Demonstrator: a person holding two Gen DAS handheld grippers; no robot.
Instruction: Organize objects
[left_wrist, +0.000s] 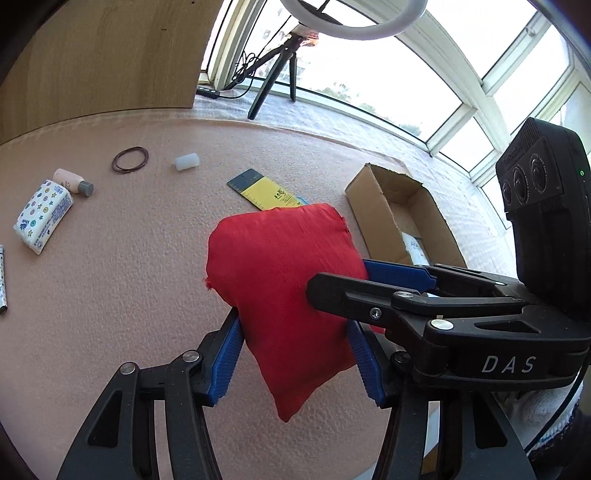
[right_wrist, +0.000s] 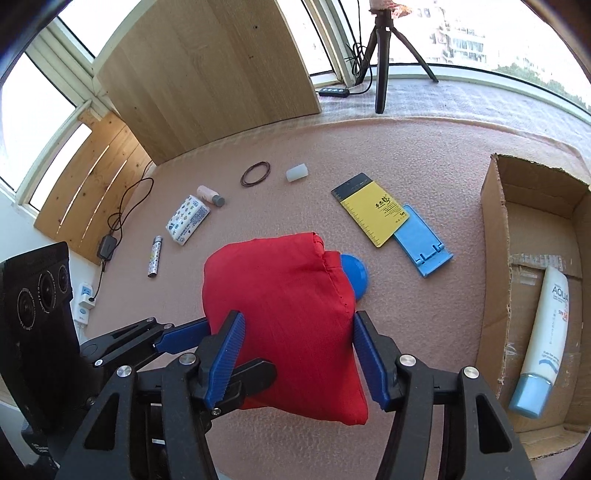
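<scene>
Red pouch (left_wrist: 288, 295) pinched between left gripper (left_wrist: 295, 354) and right gripper (right_wrist: 299, 362).

box (right_wrist: 495, 236) wall blocks rt, mat (right_wrist: 288, 443) open

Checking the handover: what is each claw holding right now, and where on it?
Both grip the red cloth pouch: the left claw pinches its lower part, the right claw squeezes its body from another side.
</scene>
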